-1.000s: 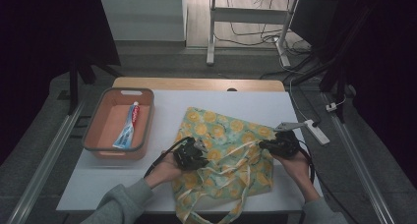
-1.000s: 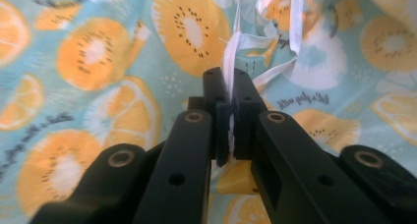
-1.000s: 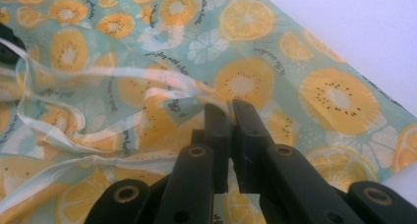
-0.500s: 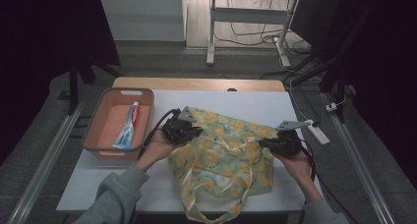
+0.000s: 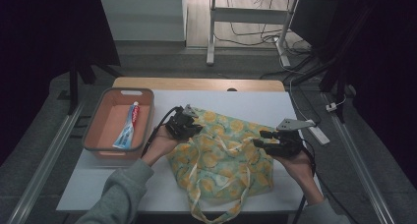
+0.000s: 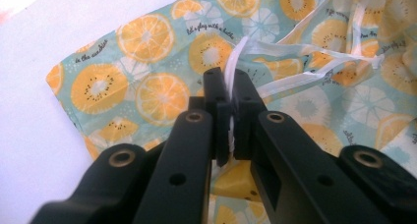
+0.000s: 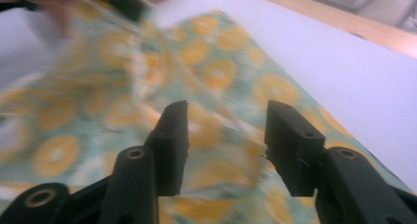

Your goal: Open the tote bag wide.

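**Fruit-print cloth bag held by its ribbon handle**

White table (image 5: 255, 103) fills the middle of the high view, with a bare wooden strip along its far edge. On it, centre to lower centre of the frame, lies a pale teal cloth bag (image 5: 223, 157) printed with orange and kiwi slices. Its long axis runs from the upper centre of the frame down toward the bottom edge, slightly slanted to the right, and its pale ribbon handles (image 5: 216, 215) hang past the near edge of the table at the bottom of the frame. The cloth is rumpled, not flat.

At centre left of the frame sits an orange plastic tray (image 5: 142, 117), well apart from the bag's right side and just beside its left corner. A toothpaste tube (image 5: 127, 126) lies in it, long axis running up and down the frame, cap toward the top.

The left hand-held gripper (image 5: 189, 125) rests at the bag's upper left corner. In the left gripper view its jaws are pressed nearly together on a white ribbon strap (image 6: 236, 62) of the bag (image 6: 147, 81).

The right hand-held gripper (image 5: 263, 139) is at the bag's right edge, centre right of the frame. In the right gripper view its jaws (image 7: 226, 140) stand wide apart above the blurred cloth (image 7: 147, 76), gripping nothing.
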Demonstrator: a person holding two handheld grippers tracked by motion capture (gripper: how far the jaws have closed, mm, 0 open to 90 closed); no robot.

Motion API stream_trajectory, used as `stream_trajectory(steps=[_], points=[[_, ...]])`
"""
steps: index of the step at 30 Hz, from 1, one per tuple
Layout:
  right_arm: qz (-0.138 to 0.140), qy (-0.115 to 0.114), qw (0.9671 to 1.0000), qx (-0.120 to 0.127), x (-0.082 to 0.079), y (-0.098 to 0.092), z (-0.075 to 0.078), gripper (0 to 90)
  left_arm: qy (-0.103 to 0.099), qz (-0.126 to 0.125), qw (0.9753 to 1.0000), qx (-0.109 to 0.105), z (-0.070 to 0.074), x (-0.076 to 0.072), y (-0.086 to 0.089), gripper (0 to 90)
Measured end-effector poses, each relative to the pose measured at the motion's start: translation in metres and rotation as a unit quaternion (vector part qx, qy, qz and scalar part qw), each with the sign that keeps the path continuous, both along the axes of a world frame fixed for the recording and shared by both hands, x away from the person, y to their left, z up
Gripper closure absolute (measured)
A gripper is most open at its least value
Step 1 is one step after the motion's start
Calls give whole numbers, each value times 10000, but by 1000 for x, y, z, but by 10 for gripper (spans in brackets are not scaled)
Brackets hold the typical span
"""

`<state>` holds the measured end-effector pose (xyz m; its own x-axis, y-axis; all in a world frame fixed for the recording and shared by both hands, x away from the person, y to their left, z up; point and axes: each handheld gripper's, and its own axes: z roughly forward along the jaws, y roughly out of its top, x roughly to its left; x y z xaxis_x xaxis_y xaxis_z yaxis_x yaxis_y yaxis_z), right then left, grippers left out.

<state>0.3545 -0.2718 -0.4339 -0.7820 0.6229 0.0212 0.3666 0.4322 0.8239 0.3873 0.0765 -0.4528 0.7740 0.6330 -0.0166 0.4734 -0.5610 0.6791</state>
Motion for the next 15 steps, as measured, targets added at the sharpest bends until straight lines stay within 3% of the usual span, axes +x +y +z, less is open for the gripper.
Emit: stream_trajectory(steps=[2,3,6,7,11,12,15], points=[[142,14,9999,0,-3,5,3,494,22,6,10000,6,-1,0,1,871],[415,66,9991,-86,-10,17,5,480,39,3,10000,18,-2,1,1,871],[807,205,9959,-363,-15,39,-2,458,56,17,10000,15,-3,1,2,870],[807,205,9959,-363,-15,39,-2,458,60,18,10000,14,-3,1,2,870],[928,199,9918,-857,-13,58,-16,398,92,11,10000,8,-5,2,3,868],[928,199,9918,-857,-13,58,-16,398,109,3,9999,7,-5,2,3,868],[867,263,9906,-1026,4,69,-23,231,118,-6,9999,14,-7,3,1,867]])
